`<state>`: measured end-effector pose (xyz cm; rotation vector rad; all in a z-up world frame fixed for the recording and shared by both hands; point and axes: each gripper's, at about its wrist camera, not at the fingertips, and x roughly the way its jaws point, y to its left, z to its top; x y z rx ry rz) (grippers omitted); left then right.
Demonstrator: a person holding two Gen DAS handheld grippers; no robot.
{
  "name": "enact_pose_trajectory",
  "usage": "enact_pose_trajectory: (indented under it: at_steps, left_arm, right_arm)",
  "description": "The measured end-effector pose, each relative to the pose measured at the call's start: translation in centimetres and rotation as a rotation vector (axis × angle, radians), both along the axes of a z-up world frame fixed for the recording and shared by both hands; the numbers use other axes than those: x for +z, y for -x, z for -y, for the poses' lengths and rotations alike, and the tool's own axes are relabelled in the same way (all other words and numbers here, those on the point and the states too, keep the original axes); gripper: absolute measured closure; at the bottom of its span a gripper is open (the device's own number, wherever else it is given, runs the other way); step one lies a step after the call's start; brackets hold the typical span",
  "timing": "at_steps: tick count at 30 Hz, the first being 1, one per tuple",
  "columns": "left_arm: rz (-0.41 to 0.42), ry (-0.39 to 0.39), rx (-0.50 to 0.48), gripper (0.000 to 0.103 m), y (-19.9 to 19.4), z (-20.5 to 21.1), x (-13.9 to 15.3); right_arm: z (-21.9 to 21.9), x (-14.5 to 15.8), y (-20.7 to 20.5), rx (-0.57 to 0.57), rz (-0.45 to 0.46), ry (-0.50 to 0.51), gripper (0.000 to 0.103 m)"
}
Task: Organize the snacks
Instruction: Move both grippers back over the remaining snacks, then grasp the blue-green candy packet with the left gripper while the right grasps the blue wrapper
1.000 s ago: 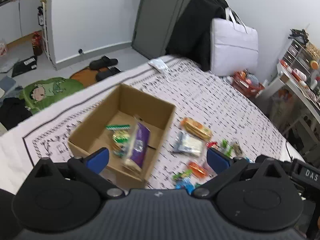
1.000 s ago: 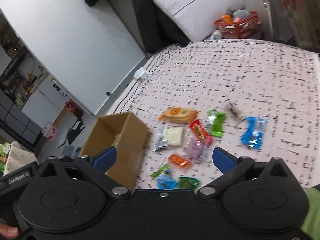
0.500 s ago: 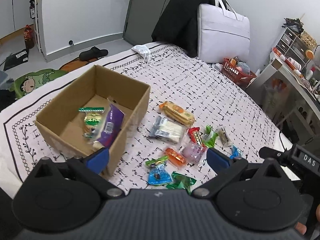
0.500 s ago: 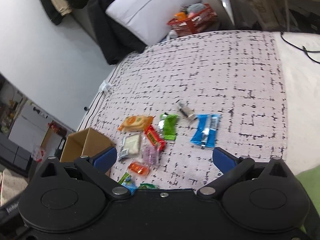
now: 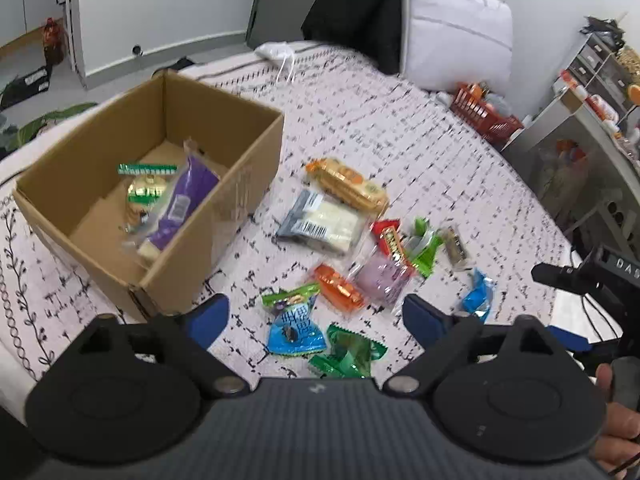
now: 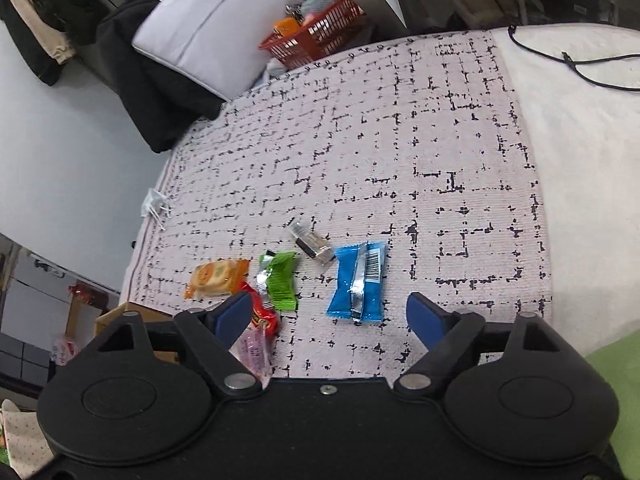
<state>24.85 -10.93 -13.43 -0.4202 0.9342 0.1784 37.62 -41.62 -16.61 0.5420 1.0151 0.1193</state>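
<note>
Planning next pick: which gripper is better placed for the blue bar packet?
Right. The right gripper hangs open directly over the blue bar packet; the left gripper frames the small candies beside the box.

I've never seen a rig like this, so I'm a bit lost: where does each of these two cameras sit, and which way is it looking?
Left wrist view: rides on the left claw, looking down at the cardboard box and loose snacks; a hand shows at the right edge.
Right wrist view: rides on the right claw, looking down over the blue packet; no hand shows.
Shared: the patterned cover, orange biscuit pack, red basket.
</note>
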Motion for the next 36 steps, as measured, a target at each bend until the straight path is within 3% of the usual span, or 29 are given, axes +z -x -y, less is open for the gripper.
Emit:
enact_pose_trajectory:
  at_steps: [14, 20, 22, 26, 30, 32, 36]
  left_arm:
    - [-0.101, 0.028, 0.046, 0.038, -2.6, -0.3, -5.1]
    - [-0.132, 0.028, 0.060, 0.043, -3.4, -0.3, -7.0]
    - [-0.141, 0.026, 0.067, 0.049, -3.6, -0.4, -7.5]
    - [-0.142, 0.014, 0.068, 0.068, -3.9, -0.6, -7.9]
    - [-0.140, 0.010, 0.063, 0.069, -4.2, -0.8, -7.7]
    - [-0.136, 0.014, 0.055, 0.069, -4.3, -0.8, -7.6]
    - [-0.115, 0.015, 0.044, 0.070, -4.1, -0.9, -6.8]
  right_arm:
    - [-1.9, -2.2, -2.0, 0.002, -0.067, 0.046, 0.041]
    - [-2.1, -3.6, -2.7, -0.025, -0.104, 0.033, 0.043]
    - [-2.0, -4.2, -3.0, -0.041, -0.115, 0.026, 0.044]
    - [-2.1, -5.3, -3.5, -0.065, -0.145, 0.018, 0.058]
    - [-2.4, -5.9, -3.9, -0.064, -0.154, 0.024, 0.068]
    - [-2.5, -6.1, -3.9, -0.071, -0.158, 0.021, 0.080]
    - [-2.5, -5.9, -3.9, -0.081, -0.146, 0.018, 0.087]
